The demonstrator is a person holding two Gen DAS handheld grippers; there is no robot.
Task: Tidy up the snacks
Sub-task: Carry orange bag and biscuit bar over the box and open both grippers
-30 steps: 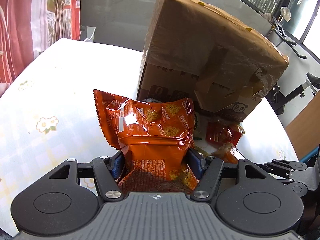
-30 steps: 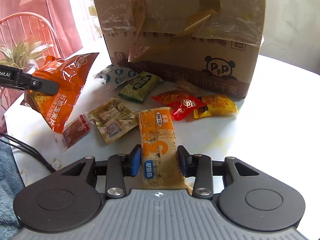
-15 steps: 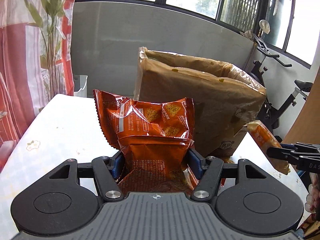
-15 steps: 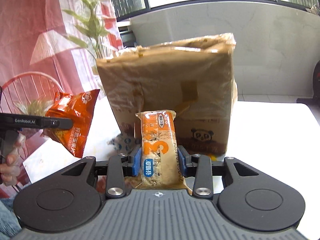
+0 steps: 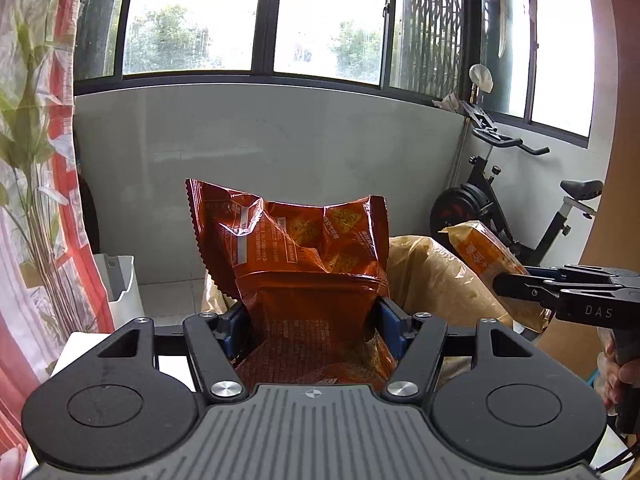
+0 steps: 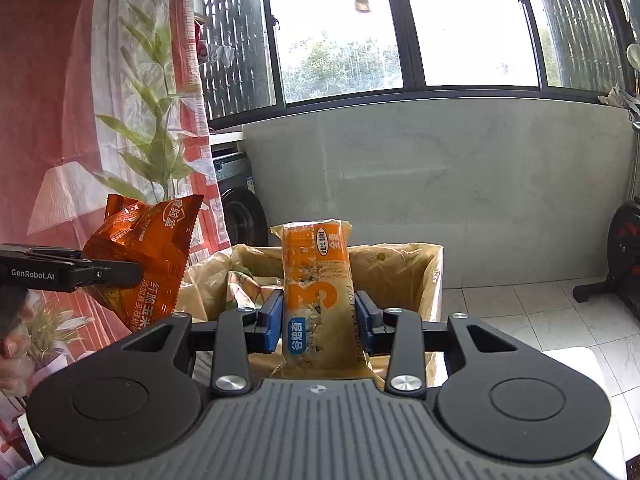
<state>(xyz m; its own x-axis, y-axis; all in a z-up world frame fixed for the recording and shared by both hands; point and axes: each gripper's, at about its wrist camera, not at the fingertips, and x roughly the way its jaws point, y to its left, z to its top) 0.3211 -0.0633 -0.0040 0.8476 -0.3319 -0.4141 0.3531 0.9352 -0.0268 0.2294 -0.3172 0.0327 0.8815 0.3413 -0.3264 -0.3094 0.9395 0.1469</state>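
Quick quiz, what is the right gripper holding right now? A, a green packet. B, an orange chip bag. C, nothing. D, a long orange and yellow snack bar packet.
D: the right gripper is shut on the long orange and yellow snack bar packet, held upright over the open cardboard box.

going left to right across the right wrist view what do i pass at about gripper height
left gripper → orange chip bag → cardboard box with the grain bar in front of it → exercise bike
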